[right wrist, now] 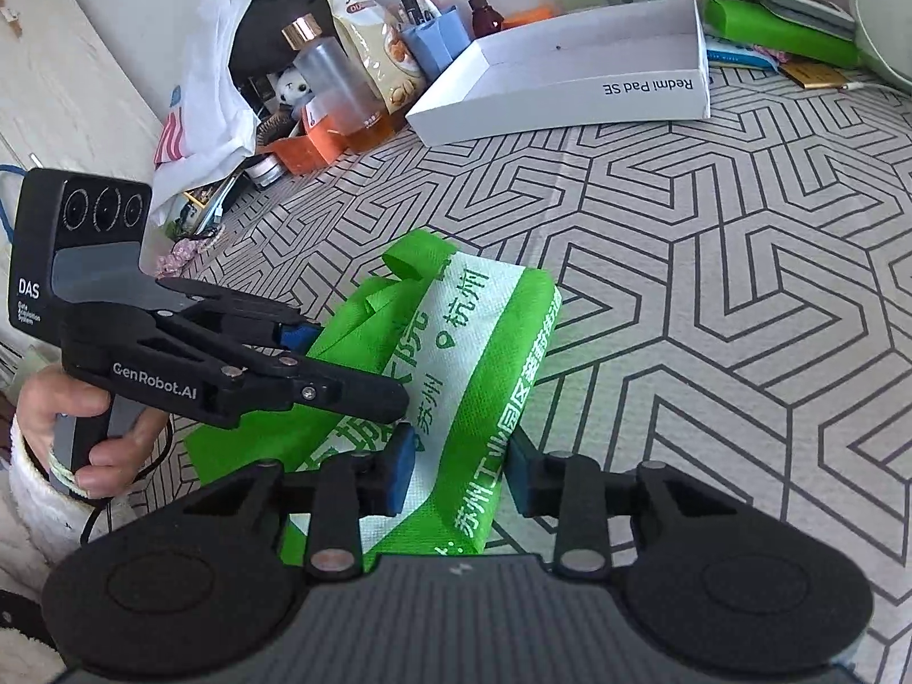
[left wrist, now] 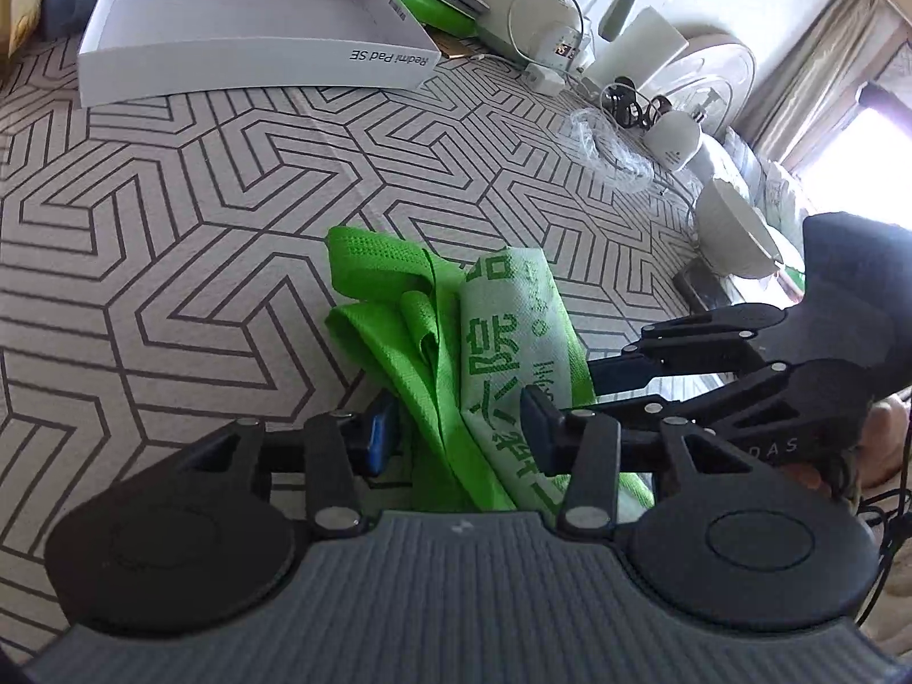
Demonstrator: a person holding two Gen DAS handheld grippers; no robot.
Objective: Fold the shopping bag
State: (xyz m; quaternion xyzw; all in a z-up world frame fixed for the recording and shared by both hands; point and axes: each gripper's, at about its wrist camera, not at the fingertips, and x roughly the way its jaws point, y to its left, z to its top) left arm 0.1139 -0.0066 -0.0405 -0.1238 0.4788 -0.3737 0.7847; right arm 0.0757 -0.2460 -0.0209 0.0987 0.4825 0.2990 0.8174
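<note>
Holding a black two-finger claw in each hand, we point both down at the green and white cloth shopping bag (right wrist: 456,353). It lies bunched up in a long, thick roll on the grey-lined zigzag table cover (left wrist: 171,216).

Our left claw (left wrist: 456,433) has the roll between its blue pads. We cannot tell if they squeeze it or only touch.

Our right claw (right wrist: 461,473) sits over the near end of the roll. We cannot tell if its pads press on the bag.

Our bare left hand (right wrist: 97,427) wraps around its grey handle.

The bag feels like soft, bumpy woven cloth. It has green letters on a white band. Its floppy green handles (left wrist: 387,285) stick out at the far end.

The roll's long side runs away from us, toward the white cardboard box lid (left wrist: 251,34).
</note>
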